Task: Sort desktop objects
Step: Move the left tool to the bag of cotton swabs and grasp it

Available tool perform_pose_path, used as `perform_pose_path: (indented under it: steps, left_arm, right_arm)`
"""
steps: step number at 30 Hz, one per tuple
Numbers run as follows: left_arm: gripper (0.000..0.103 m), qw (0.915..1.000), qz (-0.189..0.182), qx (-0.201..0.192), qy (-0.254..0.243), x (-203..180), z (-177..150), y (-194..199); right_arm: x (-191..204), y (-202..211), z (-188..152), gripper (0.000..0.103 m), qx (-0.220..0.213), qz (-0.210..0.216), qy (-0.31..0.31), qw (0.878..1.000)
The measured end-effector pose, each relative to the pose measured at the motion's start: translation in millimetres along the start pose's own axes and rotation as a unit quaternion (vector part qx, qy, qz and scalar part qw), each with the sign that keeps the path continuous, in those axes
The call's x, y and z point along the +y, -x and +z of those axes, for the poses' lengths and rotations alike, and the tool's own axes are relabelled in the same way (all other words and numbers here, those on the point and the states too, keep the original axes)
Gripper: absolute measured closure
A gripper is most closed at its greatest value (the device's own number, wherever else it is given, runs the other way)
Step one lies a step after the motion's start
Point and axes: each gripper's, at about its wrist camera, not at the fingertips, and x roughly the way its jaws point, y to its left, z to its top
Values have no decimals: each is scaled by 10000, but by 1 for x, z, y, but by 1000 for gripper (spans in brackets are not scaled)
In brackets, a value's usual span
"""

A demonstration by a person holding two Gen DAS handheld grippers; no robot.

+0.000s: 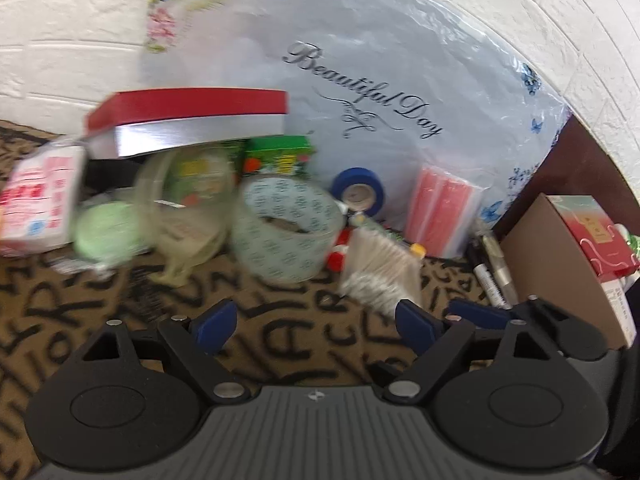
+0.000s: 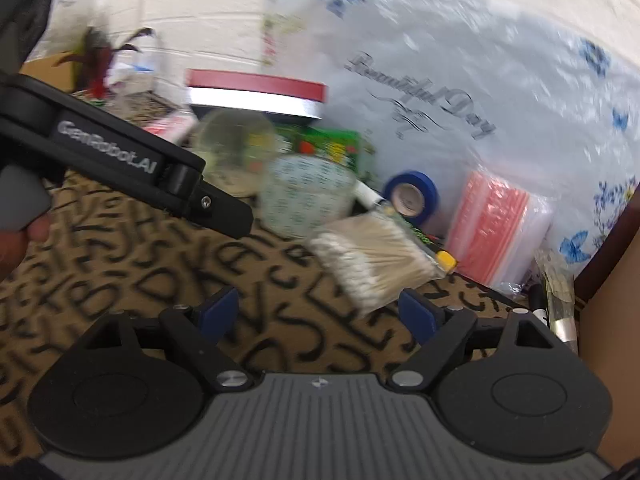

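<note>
Letter-printed worktop [image 2: 120, 280] carries a cotton swab pack [image 2: 372, 256], probably lying diagonally. Right hand-held gripper [image 2: 318, 312] is nearer, fingers apart and empty; left hand-held gripper [image 1: 314, 320] likewise spread.

White brick-textured wall [image 1: 60, 20]; letter-print tan table covering [image 1: 280, 344]; daylight

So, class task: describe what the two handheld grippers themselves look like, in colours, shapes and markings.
Each gripper, left and right, has blue fingers on black linkage arms with silver pivot pins, round black side housings and a ribbed grey body. The left gripper's black side arm carries white "GenRobot.AI" lettering.
</note>
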Motion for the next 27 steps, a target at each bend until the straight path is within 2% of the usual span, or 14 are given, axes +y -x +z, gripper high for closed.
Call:
perform_pose_path:
  steps: [9,10,13,14,15,17,20,27]
  left_arm:
    - [30,9986,-269,289,340,-10,17,-57]
    - [35,9981,-345,336,372,-11,18,-61]
    - [44,9985,-301,365,272,-18,17,-69]
    - [52,9982,-351,372,313,-18,16,-71]
    - [56,9975,-427,408,377,-19,16,-72]
    - [61,9972,-449,433,418,-24,14,-69]
    - [63,9980,-423,413,232,-34,7,-56]
    - [63,9943,-666,822,-117,-60,-30,-13]
  right_arm:
    - [-33,-36,3,25,106,-115,-598,9981]
    - [-36,-39,3,25,118,-93,-660,9977]
    - [-41,-45,1,36,158,67,-862,9961]
    - [-41,-44,1,42,135,110,-875,9960]
    - [-39,-43,1,48,114,127,-840,9963]
    - [-36,-38,0,55,109,124,-755,9970]
    - [-33,-26,-1,63,93,164,-678,9975]
    - [-23,32,-29,64,223,446,-382,9980]
